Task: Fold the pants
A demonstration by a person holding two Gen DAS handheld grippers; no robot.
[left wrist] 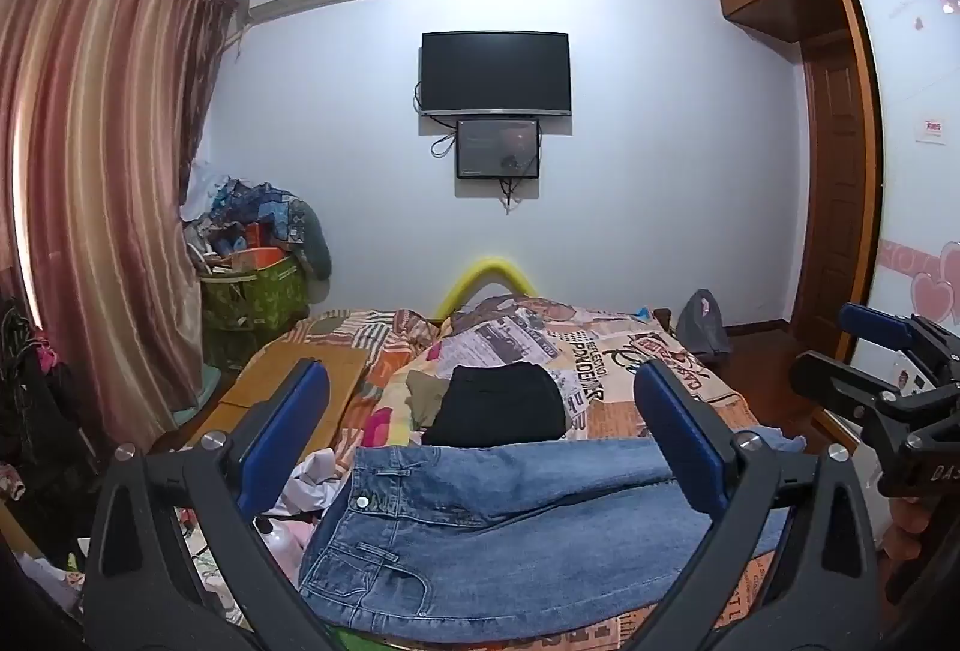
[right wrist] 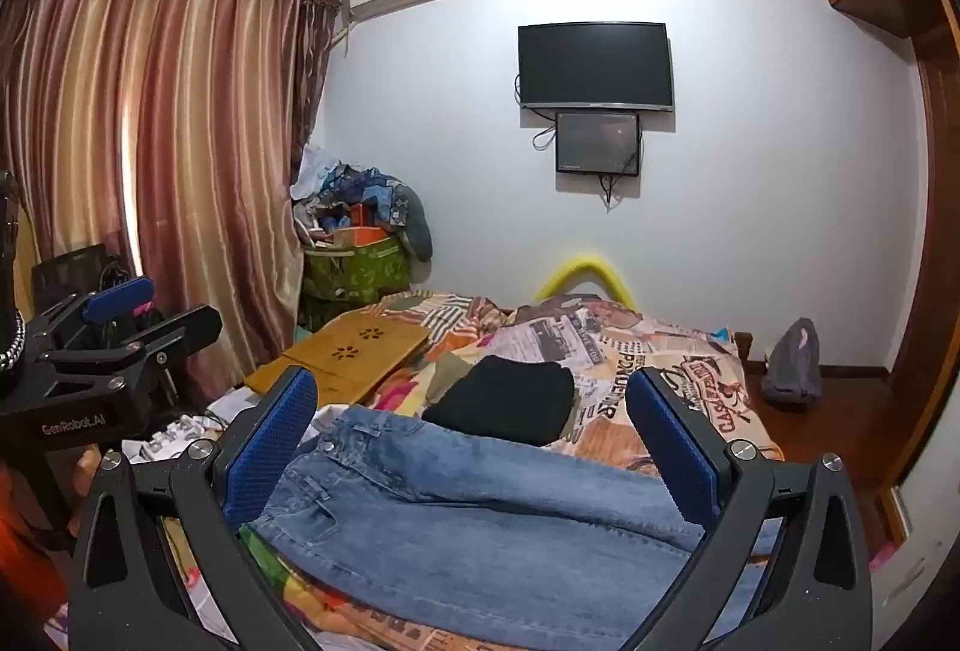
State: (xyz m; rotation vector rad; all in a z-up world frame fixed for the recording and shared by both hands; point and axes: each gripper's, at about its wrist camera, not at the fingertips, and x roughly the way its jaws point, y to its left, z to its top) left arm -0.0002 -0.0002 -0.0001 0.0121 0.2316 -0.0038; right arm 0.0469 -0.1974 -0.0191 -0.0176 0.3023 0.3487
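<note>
Holding both grippers wide and empty above the bed (left wrist: 672, 351), I judge the fold has not begun. My left gripper (left wrist: 480, 435) has its jaws spread, touching nothing; my right gripper (right wrist: 474, 435) is equally released. The jeans (left wrist: 480, 525) lie across the near bed edge, waistband toward my left, legs running right, with a folded black garment (left wrist: 498, 405) just beyond them. To do this well, I would pinch the waistband with one gripper and the leg end with the other, keeping the denim taut.
</note>
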